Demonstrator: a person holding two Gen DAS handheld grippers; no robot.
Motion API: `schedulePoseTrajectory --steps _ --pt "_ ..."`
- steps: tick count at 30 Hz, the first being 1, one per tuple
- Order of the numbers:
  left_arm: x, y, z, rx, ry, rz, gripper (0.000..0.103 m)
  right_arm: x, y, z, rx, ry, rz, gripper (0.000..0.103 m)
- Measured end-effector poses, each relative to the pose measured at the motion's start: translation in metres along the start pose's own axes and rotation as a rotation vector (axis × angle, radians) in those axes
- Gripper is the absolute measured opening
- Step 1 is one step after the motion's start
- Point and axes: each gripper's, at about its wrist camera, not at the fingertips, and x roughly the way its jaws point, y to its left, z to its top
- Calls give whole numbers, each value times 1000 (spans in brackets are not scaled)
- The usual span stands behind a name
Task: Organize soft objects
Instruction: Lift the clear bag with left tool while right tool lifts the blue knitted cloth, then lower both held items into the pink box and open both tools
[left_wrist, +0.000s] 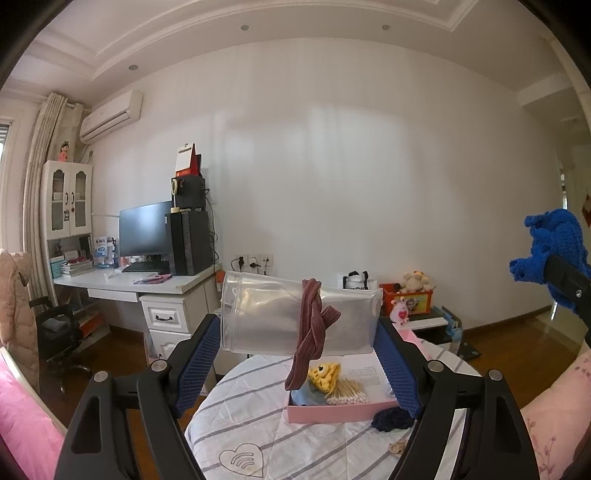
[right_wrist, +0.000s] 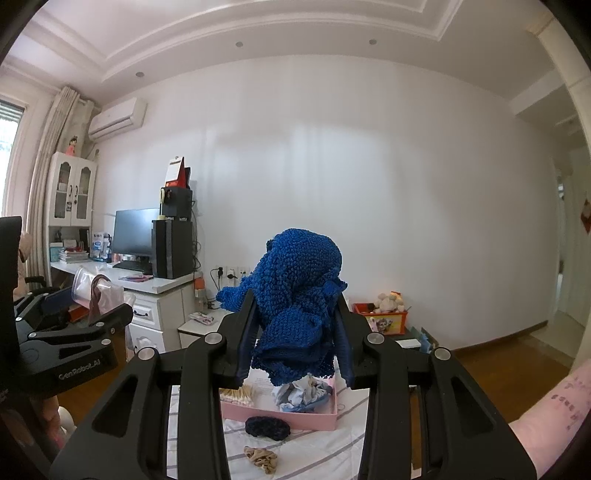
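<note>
- The left gripper (left_wrist: 299, 354) is squeezing a clear tub (left_wrist: 295, 317) sideways, a brown band (left_wrist: 310, 332) looping it.
- The right gripper (right_wrist: 295, 332) is pinching a blue knit (right_wrist: 299, 291) high, probably for the tub.

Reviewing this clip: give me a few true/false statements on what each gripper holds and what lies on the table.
1. The left gripper clamps a clear plastic container. True.
2. A mauve headband is draped around the container. True.
3. The right gripper is empty. False: its jaws are shut on a blue knitted item.
4. The pink tray holds cotton swabs. True.
5. The dark scrunchie lies inside the tray. False: it lies on the striped cloth beside it.
</note>
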Motion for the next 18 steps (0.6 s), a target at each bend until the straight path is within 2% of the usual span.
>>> schedulePoseTrajectory --steps 10,18 --pt "24 -2 18 -6 9 -1 79 3 2 3 -5 4 -7 34" --pt "45 -8 31 29 19 11 79 13 7 9 -33 -1 -25 34"
